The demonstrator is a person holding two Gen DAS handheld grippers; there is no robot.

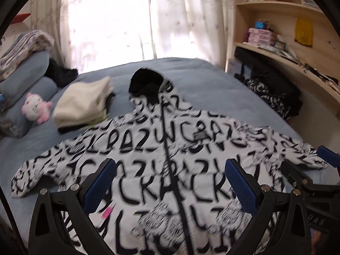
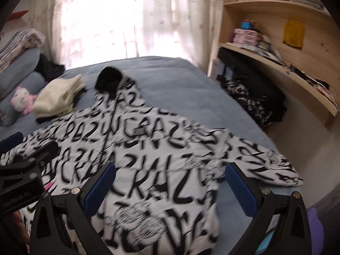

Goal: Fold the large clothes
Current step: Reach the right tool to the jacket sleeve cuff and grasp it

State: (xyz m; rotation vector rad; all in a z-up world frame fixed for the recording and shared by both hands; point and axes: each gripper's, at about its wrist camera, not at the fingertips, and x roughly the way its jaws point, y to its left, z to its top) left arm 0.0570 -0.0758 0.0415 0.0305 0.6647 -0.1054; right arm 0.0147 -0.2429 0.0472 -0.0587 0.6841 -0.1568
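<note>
So the hooded jacket [image 1: 161,161] is spread flat, front up, on the blue bed [image 1: 191,78], filling the middle and bottom of both views, with its black-lined hood [image 1: 146,85] pointing toward the curtains at the top. It looks puffy and quilted to me, so probably light but bulky and springy, with a shell that could be slick. I'd grab a sleeve near the cuff, or the hem corners, rather than pinching the thick middle.

The left gripper [image 1: 170,187] and right gripper [image 2: 170,187] both hover over it, jaws spread wide, nothing held.

What's hard to read: everything's motion-blurred, so the print is mush. The hem is cut off at the bottom edge. The folded cream pile [image 1: 82,104] at centre-left touches or overlaps one shoulder, can't tell which.
</note>
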